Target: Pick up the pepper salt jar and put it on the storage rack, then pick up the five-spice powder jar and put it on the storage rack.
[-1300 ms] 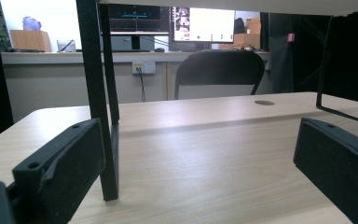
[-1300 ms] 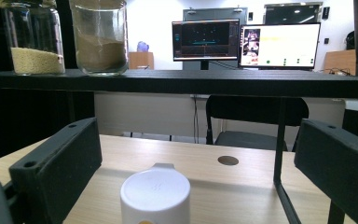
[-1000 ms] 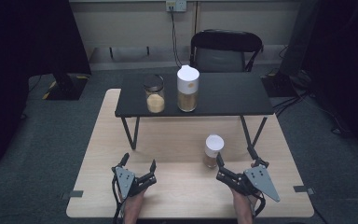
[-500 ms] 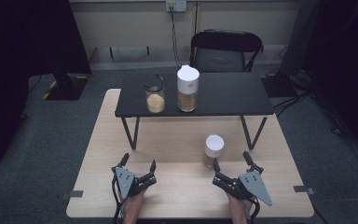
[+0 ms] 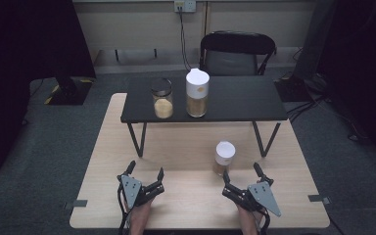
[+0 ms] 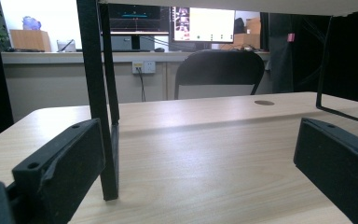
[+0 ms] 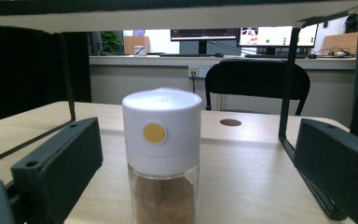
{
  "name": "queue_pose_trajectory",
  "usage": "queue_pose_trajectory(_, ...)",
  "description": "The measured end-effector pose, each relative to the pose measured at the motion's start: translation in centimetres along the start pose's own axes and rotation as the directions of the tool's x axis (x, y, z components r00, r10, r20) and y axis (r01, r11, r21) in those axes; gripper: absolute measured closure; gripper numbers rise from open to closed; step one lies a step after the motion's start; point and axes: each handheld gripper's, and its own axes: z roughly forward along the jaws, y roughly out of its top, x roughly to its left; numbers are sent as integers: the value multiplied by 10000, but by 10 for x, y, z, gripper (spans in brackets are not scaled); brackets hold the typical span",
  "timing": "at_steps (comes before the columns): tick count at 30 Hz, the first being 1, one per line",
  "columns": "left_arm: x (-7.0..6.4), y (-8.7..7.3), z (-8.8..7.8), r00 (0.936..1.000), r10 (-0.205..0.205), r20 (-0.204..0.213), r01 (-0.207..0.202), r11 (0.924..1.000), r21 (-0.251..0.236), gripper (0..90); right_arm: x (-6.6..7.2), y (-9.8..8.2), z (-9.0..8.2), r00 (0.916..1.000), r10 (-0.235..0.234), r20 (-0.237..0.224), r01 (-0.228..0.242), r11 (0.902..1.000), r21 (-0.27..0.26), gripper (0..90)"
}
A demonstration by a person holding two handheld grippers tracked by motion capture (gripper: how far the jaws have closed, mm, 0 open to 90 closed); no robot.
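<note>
Near table's front edge, right gripper fingers wide, empty, jar just ahead, left gripper likewise.

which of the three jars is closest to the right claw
The small white-lidded jar on the wooden table, just ahead of the right claw; the other two stand on the raised black shelf.

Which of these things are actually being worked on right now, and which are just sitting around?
In use:
small jar, between the open jaws of the right gripper

Just sitting there:
tall jar and glass jar on the black shelf
left gripper, open
chair
</note>
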Motion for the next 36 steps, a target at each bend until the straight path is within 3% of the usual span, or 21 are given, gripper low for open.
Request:
queue_pose_trajectory(15,0,0,0,10000,-3,1,3,10000,27,14,-2,-24,4,10000,-64,27,63,9991,416,1)
queue_pose_trajectory(36,0,0,0,10000,-4,6,4,10000,55,16,-4,-22,2,9997,222,-39,-220,9986,485,0)
